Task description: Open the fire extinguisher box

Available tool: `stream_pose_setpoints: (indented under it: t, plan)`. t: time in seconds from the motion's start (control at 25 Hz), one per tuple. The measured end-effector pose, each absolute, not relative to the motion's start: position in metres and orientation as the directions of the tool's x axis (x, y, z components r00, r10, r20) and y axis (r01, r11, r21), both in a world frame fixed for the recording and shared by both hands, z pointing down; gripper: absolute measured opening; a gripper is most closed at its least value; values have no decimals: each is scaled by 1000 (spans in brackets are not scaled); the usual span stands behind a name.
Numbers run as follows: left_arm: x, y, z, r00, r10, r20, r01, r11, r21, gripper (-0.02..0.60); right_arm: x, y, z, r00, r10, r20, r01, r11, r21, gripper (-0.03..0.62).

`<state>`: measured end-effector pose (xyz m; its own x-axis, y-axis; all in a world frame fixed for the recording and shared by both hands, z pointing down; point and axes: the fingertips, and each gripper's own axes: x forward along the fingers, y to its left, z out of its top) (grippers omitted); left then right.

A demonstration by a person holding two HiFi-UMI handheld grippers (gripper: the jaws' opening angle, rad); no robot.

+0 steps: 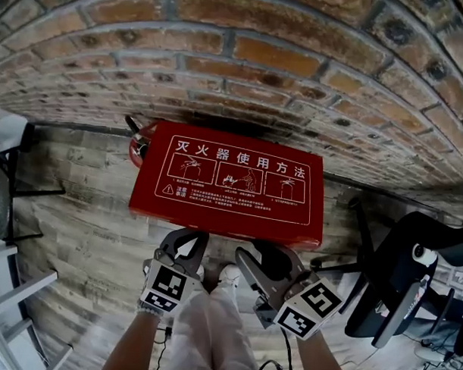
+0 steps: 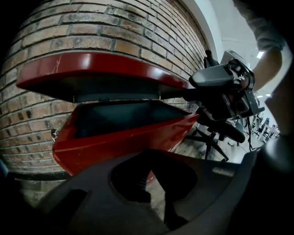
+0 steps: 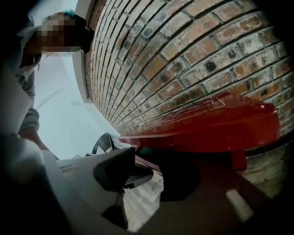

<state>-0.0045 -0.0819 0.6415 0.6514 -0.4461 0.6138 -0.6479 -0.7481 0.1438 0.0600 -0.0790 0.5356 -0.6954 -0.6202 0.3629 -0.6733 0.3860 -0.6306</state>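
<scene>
The red fire extinguisher box stands on the floor against the brick wall. Its lid (image 1: 239,181), printed with white instructions, is tilted up off the box body (image 2: 115,137), and a dark gap shows the inside. My right gripper (image 1: 268,254) is at the lid's front edge near its right corner; the edge (image 3: 206,133) lies just over its jaws, which stand apart with only floor between them. My left gripper (image 1: 184,238) hangs in front of the box, short of it, its jaws a narrow gap apart with nothing between. The left gripper view shows the right gripper (image 2: 195,82) meeting the lid's corner.
A red extinguisher (image 1: 136,143) stands behind the box's left end. A black office chair (image 1: 410,270) is at the right, and white furniture (image 1: 8,286) at the left. The person's white-trousered legs (image 1: 211,324) are below the grippers. The brick wall (image 1: 259,52) closes off the back.
</scene>
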Motion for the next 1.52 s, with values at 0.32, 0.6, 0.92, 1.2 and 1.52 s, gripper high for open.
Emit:
stream_pose_setpoints:
  t: [0.32, 0.6, 0.92, 1.2, 1.52]
  plan:
    - [0, -91, 637, 654, -437, 618, -638, -757, 141, -2, 69, -105, 498, -702, -632, 328, -674, 441, -593, 128]
    - [-1, -90, 639, 650, -434, 624, -639, -756, 140, -3, 72, -129, 468, -701, -658, 277, -661, 453, -598, 134]
    - [-1, -89, 639, 646, -429, 631, -638, -757, 138, -2, 82, -163, 443, -669, -692, 270, -702, 469, -536, 98]
    - [-1, -90, 639, 646, -427, 632, -637, -758, 138, -2, 89, -199, 424, -652, -713, 258, -730, 498, -467, 113]
    - [0, -91, 639, 646, -429, 631, -638, -758, 138, -2, 108, -240, 419, -603, -752, 264, -778, 482, -404, 109]
